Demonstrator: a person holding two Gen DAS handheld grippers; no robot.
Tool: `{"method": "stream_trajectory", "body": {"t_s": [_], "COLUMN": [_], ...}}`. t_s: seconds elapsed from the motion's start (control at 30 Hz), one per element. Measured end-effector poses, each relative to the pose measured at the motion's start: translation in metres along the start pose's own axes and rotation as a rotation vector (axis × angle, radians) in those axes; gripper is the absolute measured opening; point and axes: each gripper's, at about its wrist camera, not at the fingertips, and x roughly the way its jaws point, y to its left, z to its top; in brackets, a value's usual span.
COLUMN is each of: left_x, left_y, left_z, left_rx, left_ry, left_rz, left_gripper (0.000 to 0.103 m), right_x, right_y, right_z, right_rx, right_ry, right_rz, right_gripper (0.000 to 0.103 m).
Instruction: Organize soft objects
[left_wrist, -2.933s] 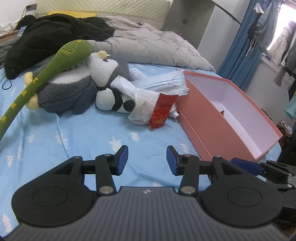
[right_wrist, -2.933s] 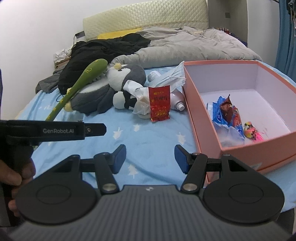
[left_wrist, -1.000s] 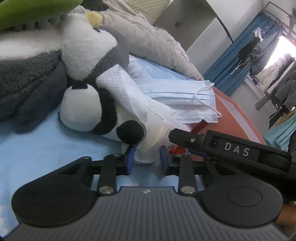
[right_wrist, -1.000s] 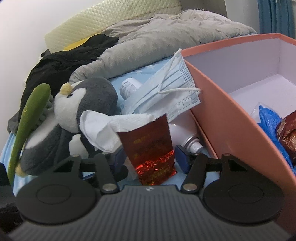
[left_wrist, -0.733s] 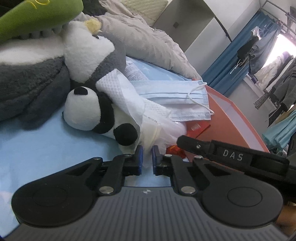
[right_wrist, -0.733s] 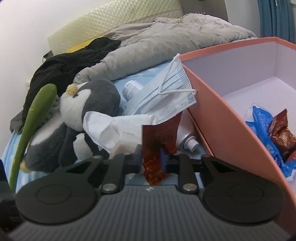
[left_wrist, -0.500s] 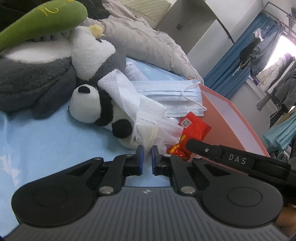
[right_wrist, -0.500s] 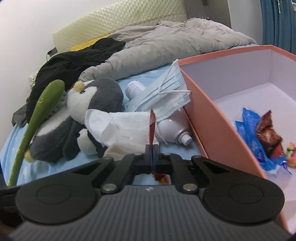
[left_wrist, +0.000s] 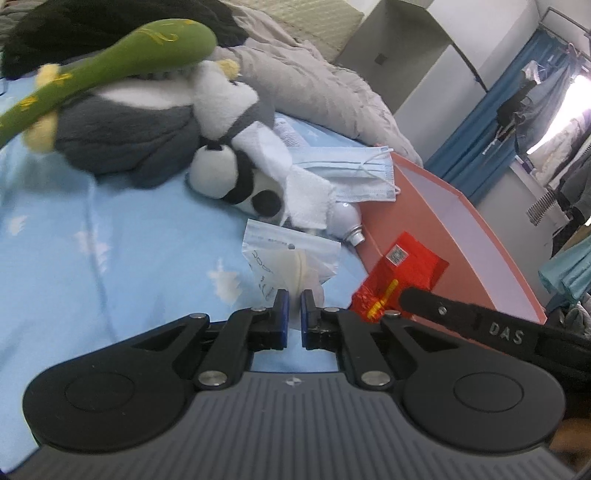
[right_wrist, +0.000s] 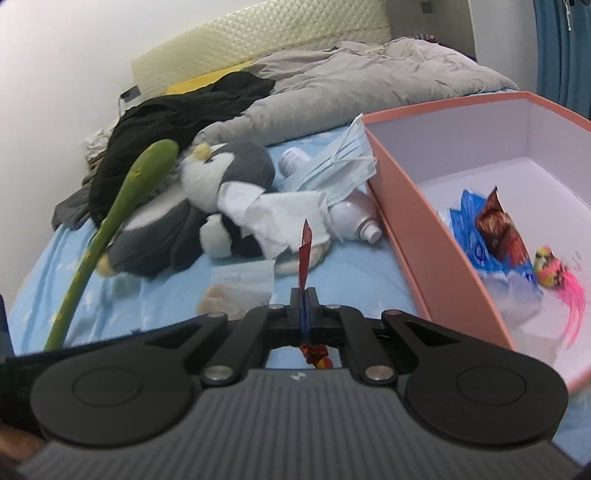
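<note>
- Pouch (left_wrist: 291, 258), clear plastic with something pale inside, is clenched at its lower edge by the left tongs (left_wrist: 291, 314); the blue pads nearly meet on it, having closed further on it just now.
- It stands up in front of the left tongs, above the blue bed sheet (left_wrist: 110, 240).
- Right tongs (right_wrist: 303, 314) are clenched fully on a red packet (right_wrist: 305, 254), seen edge-on as a thin strip that rises above the fingertips, with a crumpled bit below them.
- In the left wrist view the packet (left_wrist: 402, 269) is just right of the left tongs, in front of the pink box (left_wrist: 461, 236).
- The box stands on the bed to the right of both tongs. Inside it, in the right wrist view, lie a blue wrapper (right_wrist: 471, 225), a brown packet (right_wrist: 498, 229) and a small yellow-pink toy (right_wrist: 550, 273).
- Beyond the left tongs lie a white cloth (left_wrist: 295, 184) and a small panda (left_wrist: 229, 177), touching each other.
- Behind them is a grey penguin (left_wrist: 129, 136), with a long green plush (left_wrist: 110, 62) lying over it.
- A face mask (left_wrist: 351, 177) leans on the box's near corner, with a white bottle (left_wrist: 345, 225) under it.
- Far behind are a grey duvet (right_wrist: 351, 92) and dark clothes (right_wrist: 177, 114).
</note>
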Motion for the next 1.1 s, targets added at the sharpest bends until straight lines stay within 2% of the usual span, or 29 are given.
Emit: {"method": "stream_trajectory", "body": {"t_s": [0.3, 0.47, 0.63, 0.83, 0.9, 1.0, 1.03, 1.07, 1.1], "left_x": [-0.038, -0.045, -0.044, -0.038, -0.035, -0.035, -0.035, -0.036, -0.037], "left_y": [0.003, 0.001, -0.006, -0.013, -0.016, -0.02, -0.02, -0.02, -0.02], "left_z": [-0.031, -0.045, -0.05, -0.05, -0.049, -0.049, -0.05, -0.05, -0.05], "left_rx": [-0.023, -0.023, -0.003, 0.003, 0.028, 0.048, 0.049, 0.048, 0.048], "left_ry": [0.037, 0.085, 0.107, 0.125, 0.163, 0.17, 0.168, 0.163, 0.158], "left_rz": [0.069, 0.107, 0.143, 0.152, 0.139, 0.154, 0.156, 0.159, 0.16], "left_gripper": [0.008, 0.008, 0.008, 0.008, 0.009, 0.023, 0.035, 0.041, 0.043], "right_x": [-0.035, -0.038, -0.034, -0.029, -0.03, -0.029, -0.029, -0.029, -0.03], "right_y": [0.003, -0.004, -0.015, -0.031, -0.036, -0.041, -0.04, -0.04, -0.04], "right_z": [-0.035, -0.048, -0.049, -0.055, -0.057, -0.059, -0.059, -0.06, -0.06], "right_rx": [0.054, 0.105, 0.137, 0.153, 0.164, 0.166, 0.156, 0.146, 0.141], "right_ry": [0.082, 0.115, 0.114, 0.13, 0.13, 0.14, 0.141, 0.142, 0.142], "right_rz": [0.089, 0.108, 0.091, 0.048, 0.042, 0.037, 0.035, 0.032, 0.031], "right_gripper": [0.004, 0.004, 0.004, 0.007, 0.007, 0.008, 0.008, 0.009, 0.01]}}
